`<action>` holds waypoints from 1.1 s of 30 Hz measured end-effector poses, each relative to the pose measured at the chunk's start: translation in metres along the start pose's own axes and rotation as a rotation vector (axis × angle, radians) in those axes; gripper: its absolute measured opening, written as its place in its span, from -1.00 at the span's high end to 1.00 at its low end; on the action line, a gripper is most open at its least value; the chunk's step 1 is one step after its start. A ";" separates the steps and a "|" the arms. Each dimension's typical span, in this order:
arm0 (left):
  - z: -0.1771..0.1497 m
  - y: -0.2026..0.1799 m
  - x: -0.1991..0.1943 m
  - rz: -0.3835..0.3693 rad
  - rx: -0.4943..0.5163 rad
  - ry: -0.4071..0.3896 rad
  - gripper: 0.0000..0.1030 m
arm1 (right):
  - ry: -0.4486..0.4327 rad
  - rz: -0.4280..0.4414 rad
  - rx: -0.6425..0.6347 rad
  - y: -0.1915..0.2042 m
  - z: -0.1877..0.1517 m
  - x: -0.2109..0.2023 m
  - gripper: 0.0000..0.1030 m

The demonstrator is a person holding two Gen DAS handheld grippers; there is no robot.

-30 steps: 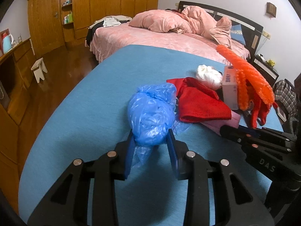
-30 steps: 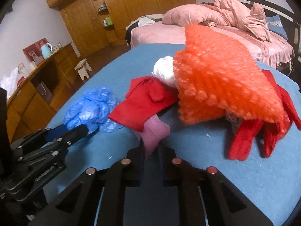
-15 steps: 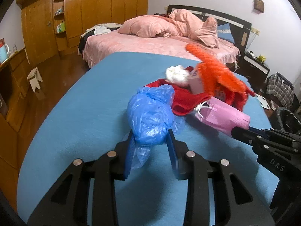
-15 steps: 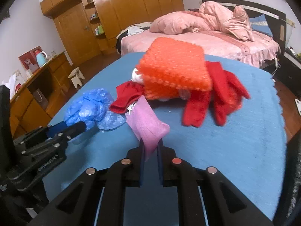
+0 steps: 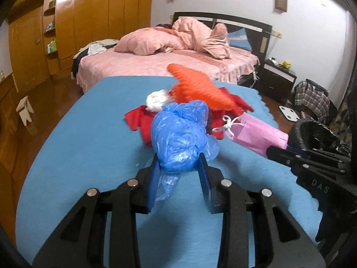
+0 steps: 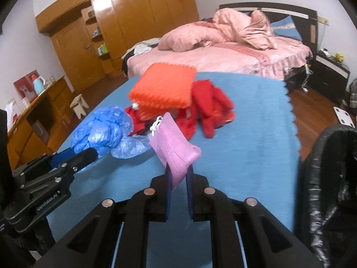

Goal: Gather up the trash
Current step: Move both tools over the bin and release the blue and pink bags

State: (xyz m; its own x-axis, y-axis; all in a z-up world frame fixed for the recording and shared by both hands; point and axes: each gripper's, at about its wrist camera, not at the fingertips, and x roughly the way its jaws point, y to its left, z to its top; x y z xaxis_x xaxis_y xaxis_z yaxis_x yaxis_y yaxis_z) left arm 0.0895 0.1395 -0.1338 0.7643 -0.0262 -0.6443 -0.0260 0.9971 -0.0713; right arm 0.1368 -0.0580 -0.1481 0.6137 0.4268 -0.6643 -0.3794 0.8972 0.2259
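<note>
Left hand-held gripper (image 5: 178, 167): clamped on blue plastic bag (image 5: 178, 138) | right hand-held gripper (image 6: 178, 174): clamped on pink pouch (image 6: 174, 149) | bin (image 6: 330, 178): apparently black-lined, right of both, right one nearer

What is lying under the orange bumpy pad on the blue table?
Under the orange pad lie red cloths and a white wad. Anything else beneath it is covered.
</note>
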 end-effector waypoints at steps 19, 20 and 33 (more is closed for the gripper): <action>0.021 -0.139 0.012 -0.232 0.137 -0.034 0.37 | -0.123 -0.252 0.187 -0.125 -0.009 -0.087 0.77; 0.022 -0.149 0.015 -0.249 0.149 -0.031 0.37 | -0.124 -0.271 0.199 -0.134 -0.013 -0.092 0.77; 0.028 -0.268 0.041 -0.445 0.269 0.012 0.37 | -0.151 -0.461 0.339 -0.226 -0.043 -0.144 0.77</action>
State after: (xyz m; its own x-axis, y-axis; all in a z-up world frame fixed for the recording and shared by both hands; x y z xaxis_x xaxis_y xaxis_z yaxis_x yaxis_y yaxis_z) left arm 0.1460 -0.1271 -0.1201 0.6559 -0.4514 -0.6050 0.4676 0.8721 -0.1438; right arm 0.1039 -0.3268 -0.1340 0.7638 -0.0264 -0.6449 0.1771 0.9694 0.1700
